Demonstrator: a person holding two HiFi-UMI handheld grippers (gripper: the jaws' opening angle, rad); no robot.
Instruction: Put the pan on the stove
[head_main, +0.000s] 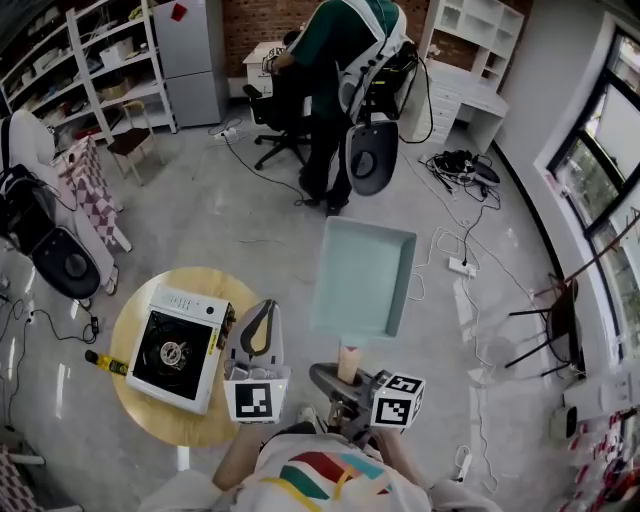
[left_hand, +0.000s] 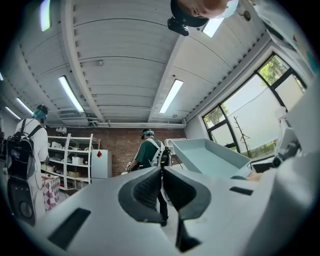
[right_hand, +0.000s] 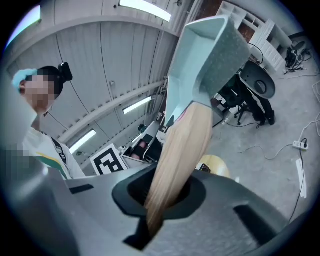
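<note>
The pan (head_main: 365, 275) is a pale teal rectangular one with a wooden handle (head_main: 349, 362), held up in the air to the right of the table. My right gripper (head_main: 345, 385) is shut on that handle. In the right gripper view the handle (right_hand: 180, 150) runs up from between the jaws of the right gripper (right_hand: 160, 200) to the pan (right_hand: 205, 55). The portable gas stove (head_main: 180, 345) sits on a round wooden table (head_main: 150, 415) at the lower left. My left gripper (head_main: 258, 325) hovers between stove and pan. It (left_hand: 161, 187) is shut with nothing in it.
A person in green (head_main: 340, 60) stands at the back by an office chair (head_main: 275, 115). Cables and a power strip (head_main: 460, 265) lie on the floor at the right. A yellow bottle (head_main: 105, 362) lies at the table's left edge. Shelves (head_main: 110, 60) line the far left.
</note>
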